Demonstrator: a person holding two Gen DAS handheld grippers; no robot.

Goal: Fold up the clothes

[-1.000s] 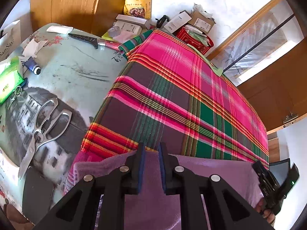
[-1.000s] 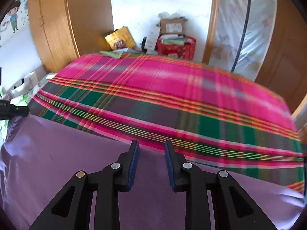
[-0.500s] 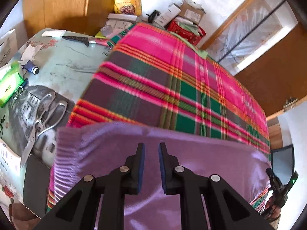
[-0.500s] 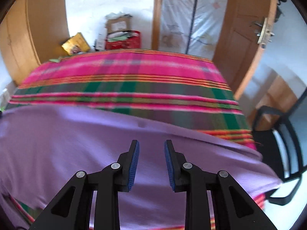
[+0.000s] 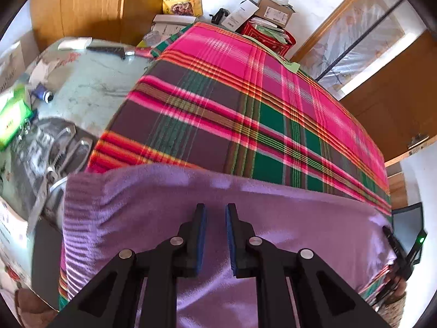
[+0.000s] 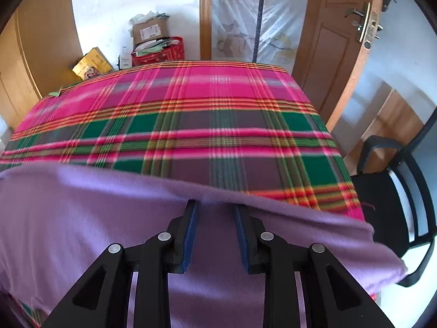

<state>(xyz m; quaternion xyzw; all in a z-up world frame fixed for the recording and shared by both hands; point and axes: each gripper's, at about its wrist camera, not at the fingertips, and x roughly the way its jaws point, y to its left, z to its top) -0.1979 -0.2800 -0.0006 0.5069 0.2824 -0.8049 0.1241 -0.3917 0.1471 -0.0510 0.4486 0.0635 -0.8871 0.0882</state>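
Closest in, left gripper (image 5: 215, 213) hangs over the purple garment (image 5: 286, 227), jaws a narrow gap apart, nothing between them that shows. Right gripper (image 6: 215, 213) same story, jaws wider apart, tips at the garment's far edge, no cloth pinched that I can see. Garment lies spread across the near end of the bed (image 6: 191, 114), on the plaid blanket — ribbed hem (image 5: 79, 218) at the left side, right end hanging a bit over the bed corner by the chair (image 6: 393, 218). Whether it's one layer or already doubled, can't tell; the scene fits either cloth just laid flat or a fold just set down. Either way, doing it well likely means edges matched, cloth kept taut between the two grippers and wrinkles smoothed, with the overhanging right end brought onto the bed. Farther left, a worktop (image 5: 90, 82) with scissors (image 5: 57, 164) — blurred. Beyond the bed, boxes (image 6: 150, 30) against the wall.
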